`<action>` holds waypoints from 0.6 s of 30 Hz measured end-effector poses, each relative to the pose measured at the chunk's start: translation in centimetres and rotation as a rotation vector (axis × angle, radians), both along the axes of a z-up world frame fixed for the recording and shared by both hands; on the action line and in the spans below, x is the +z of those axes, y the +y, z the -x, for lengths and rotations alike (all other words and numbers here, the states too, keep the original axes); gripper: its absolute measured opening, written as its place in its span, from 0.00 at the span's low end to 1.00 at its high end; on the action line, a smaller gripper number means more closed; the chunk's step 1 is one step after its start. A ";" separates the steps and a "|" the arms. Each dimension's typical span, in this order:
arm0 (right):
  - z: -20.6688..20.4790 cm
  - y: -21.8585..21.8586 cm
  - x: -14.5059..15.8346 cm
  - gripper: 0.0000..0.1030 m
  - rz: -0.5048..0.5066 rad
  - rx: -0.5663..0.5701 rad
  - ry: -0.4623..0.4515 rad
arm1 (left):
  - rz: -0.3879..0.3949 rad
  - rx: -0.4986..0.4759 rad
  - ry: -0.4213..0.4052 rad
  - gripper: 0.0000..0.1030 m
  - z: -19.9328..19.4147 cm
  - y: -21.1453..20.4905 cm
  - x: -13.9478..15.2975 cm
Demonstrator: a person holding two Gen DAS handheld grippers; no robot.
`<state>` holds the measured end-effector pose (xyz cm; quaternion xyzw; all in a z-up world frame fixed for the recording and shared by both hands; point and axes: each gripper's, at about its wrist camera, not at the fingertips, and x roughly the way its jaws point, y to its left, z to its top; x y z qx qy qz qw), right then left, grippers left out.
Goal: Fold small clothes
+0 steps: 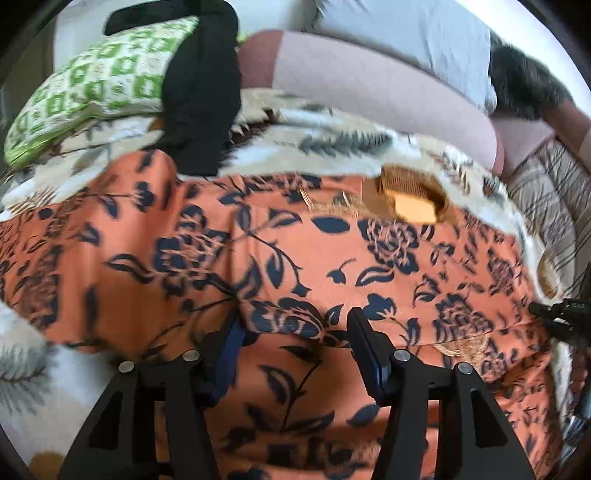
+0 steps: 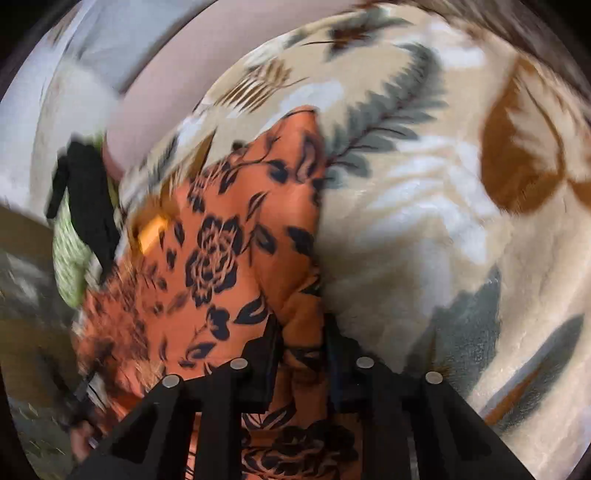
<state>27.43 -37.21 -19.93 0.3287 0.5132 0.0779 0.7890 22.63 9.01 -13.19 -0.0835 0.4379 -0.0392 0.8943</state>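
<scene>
An orange garment (image 1: 295, 251) with a dark blue flower print lies spread on a leaf-patterned blanket (image 1: 332, 144). Its neck opening with an orange label (image 1: 410, 206) faces away from me. My left gripper (image 1: 295, 332) stands open over the near part of the cloth, which runs loosely between the fingers and drapes against the left one. In the right wrist view the garment (image 2: 221, 240) lies as a bunched strip on the blanket (image 2: 424, 221). My right gripper (image 2: 302, 332) is shut on a raised fold of it. The right gripper's black tip (image 1: 561, 321) also shows at the garment's right edge.
A green-and-white pillow (image 1: 92, 81) lies at the back left with a black cloth (image 1: 203, 92) draped over it. A pink bolster (image 1: 369, 85), a pale grey pillow (image 1: 406, 33) and something dark and furry (image 1: 524, 85) line the back. Bare blanket stretches right of the garment.
</scene>
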 end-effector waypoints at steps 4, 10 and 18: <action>1.3 -0.2 0.6 0.46 -0.015 -0.041 -0.010 | 0.082 0.065 -0.039 0.58 2.6 4.0 2.1; 4.5 3.5 6.3 0.63 0.195 -0.008 -0.168 | 0.269 0.372 -0.118 0.71 7.0 16.4 3.3; 7.9 11.5 6.0 0.64 0.229 0.169 -0.184 | 0.713 0.825 -0.125 0.72 7.3 35.3 -2.0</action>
